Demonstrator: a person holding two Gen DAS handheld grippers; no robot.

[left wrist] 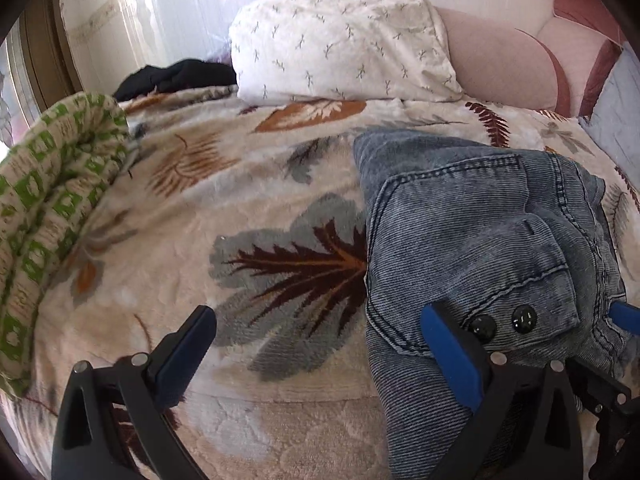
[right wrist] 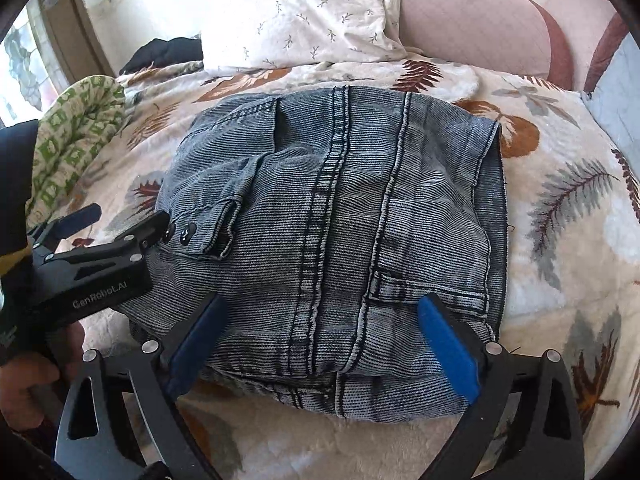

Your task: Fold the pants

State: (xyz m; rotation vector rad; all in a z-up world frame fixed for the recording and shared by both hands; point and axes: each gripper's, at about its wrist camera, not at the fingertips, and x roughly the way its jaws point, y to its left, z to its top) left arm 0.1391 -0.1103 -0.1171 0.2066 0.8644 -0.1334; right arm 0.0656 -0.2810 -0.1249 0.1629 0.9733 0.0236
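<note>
The grey-blue denim pants [right wrist: 340, 216] lie folded into a compact bundle on the leaf-patterned blanket [right wrist: 560, 216]. In the left wrist view the pants [left wrist: 472, 240] fill the right side, with two black buttons near the front. My left gripper [left wrist: 316, 344] is open; its right finger rests on the pants' left edge by the buttons, its left finger over bare blanket [left wrist: 200, 200]. It also shows in the right wrist view [right wrist: 124, 224]. My right gripper [right wrist: 320, 340] is open, fingers spread over the near edge of the bundle, holding nothing.
A white patterned pillow [left wrist: 344, 36] and pink headboard [left wrist: 504, 64] stand at the back. A green-and-cream rolled cover [left wrist: 52, 208] lies along the left side. A black garment [left wrist: 176, 76] lies at the back left. A grey-blue cushion [right wrist: 620, 92] is at right.
</note>
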